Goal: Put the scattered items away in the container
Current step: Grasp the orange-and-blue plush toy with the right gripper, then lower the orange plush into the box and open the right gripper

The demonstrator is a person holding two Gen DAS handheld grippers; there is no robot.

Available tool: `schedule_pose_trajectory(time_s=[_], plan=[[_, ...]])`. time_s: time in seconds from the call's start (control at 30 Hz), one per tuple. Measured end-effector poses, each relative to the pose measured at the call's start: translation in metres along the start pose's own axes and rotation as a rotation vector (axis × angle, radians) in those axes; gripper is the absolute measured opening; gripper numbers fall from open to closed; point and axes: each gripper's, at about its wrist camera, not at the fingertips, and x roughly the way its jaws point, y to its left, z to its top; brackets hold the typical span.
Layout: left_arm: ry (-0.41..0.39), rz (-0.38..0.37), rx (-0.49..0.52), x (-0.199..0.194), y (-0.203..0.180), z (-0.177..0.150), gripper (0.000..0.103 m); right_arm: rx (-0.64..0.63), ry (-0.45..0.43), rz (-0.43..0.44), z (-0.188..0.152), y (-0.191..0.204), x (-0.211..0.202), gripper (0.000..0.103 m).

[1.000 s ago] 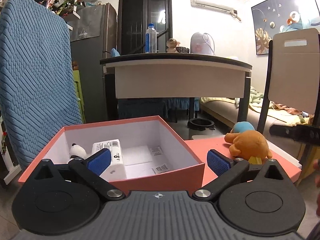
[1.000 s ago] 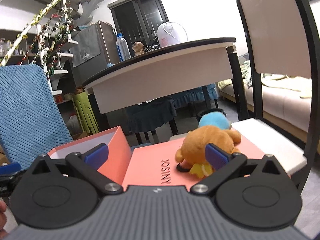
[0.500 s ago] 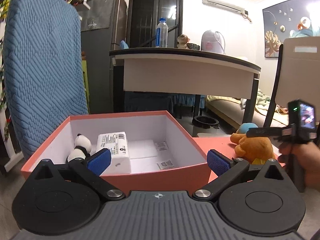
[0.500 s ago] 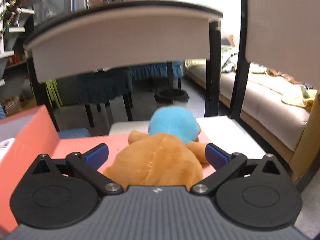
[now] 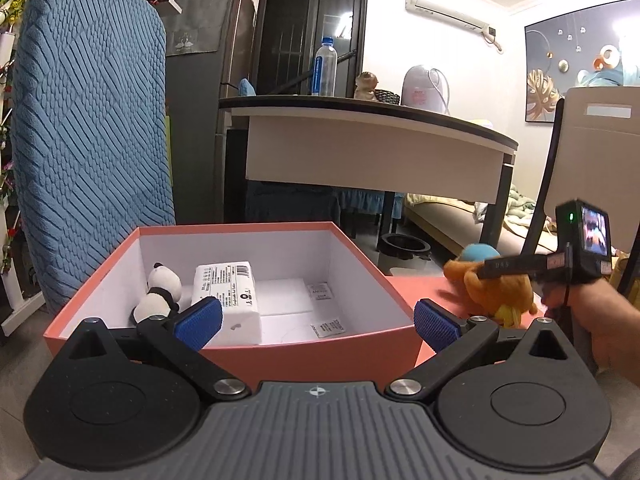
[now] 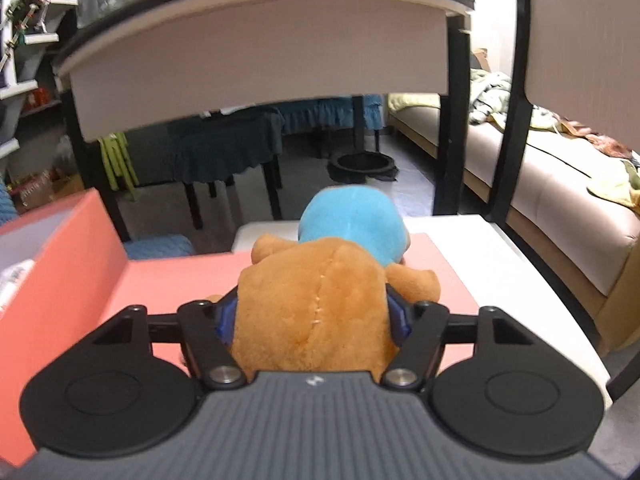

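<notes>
Right wrist: plush toy (image 6: pixel 320 304) clamped.

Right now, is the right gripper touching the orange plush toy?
Touching. In the right wrist view, the right gripper has its blue pads pressed into both sides of the orange plush toy, with no gap showing.

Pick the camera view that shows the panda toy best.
Left wrist view: the panda toy lies in plain sight inside the pink box, beside the white pack. The right wrist view misses it, showing only the box's outer wall.
</notes>
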Motion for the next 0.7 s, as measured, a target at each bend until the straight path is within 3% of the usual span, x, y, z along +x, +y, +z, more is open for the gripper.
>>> schedule_pose_trajectory(time_s=[0.33, 0.53, 0.7], plan=[[-0.007, 0.020, -0.027, -0.009, 0.016, 0.001, 0.103, -0.092, -0.092, 0.193, 0.070, 0.087, -0.043, 0.069], [-0.005, 0.031, -0.055, -0.012, 0.026, 0.003, 0.103, -0.251, -0.036, 0.335, 0.089, 0.173, -0.055, 0.069], [-0.005, 0.037, -0.076, -0.014, 0.033, 0.004, 0.103, -0.422, 0.049, 0.360, 0.073, 0.239, -0.040, 0.069]])
